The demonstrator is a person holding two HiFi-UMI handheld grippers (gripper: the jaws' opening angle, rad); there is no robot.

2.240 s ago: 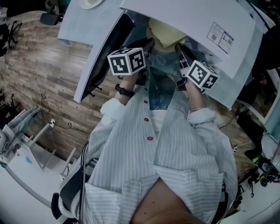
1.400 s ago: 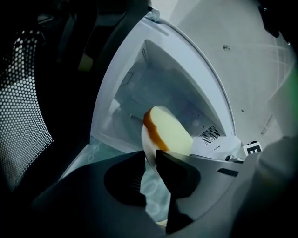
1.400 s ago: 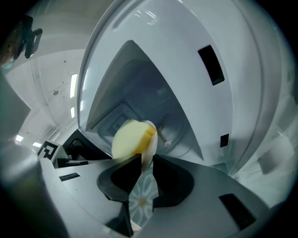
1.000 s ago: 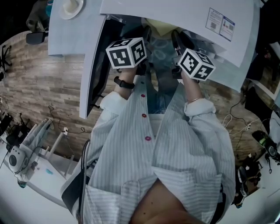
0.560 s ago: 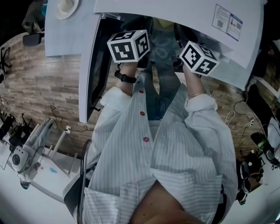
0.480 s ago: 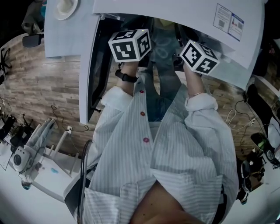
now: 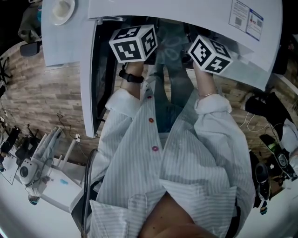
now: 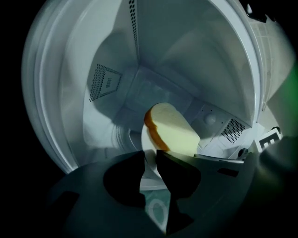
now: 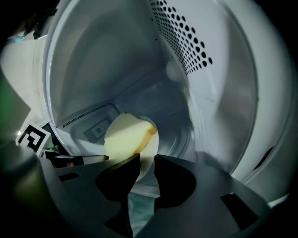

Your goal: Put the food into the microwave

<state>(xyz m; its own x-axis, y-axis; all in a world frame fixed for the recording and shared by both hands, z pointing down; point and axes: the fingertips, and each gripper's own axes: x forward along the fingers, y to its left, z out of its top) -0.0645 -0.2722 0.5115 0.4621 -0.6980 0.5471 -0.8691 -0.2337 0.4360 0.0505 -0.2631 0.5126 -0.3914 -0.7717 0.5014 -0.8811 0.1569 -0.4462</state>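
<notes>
A slice of bread (image 8: 170,130) lies on a white plate (image 8: 144,142) inside the white microwave (image 7: 186,11). Both grippers reach into the cavity. My left gripper (image 8: 148,155) is shut on the plate's near rim. My right gripper (image 9: 147,158) has the other side of the rim between its jaws, which are opening while the pads still touch it. The right gripper view shows the bread (image 9: 123,137) and plate (image 9: 152,144) in front of the back wall. In the head view only the marker cubes (image 7: 132,42) (image 7: 209,53) show. The fingers and the food are hidden under the microwave's top.
The microwave door (image 7: 91,74) stands open at the left, next to my left arm. A small dish (image 7: 63,9) sits on the counter beside the microwave. A white cart (image 7: 42,153) stands on the wood floor at lower left. Cables lie at the right.
Both grippers have pushed deeper into the microwave with the plate. In the head view the bread has gone out of sight under the microwave's top.
</notes>
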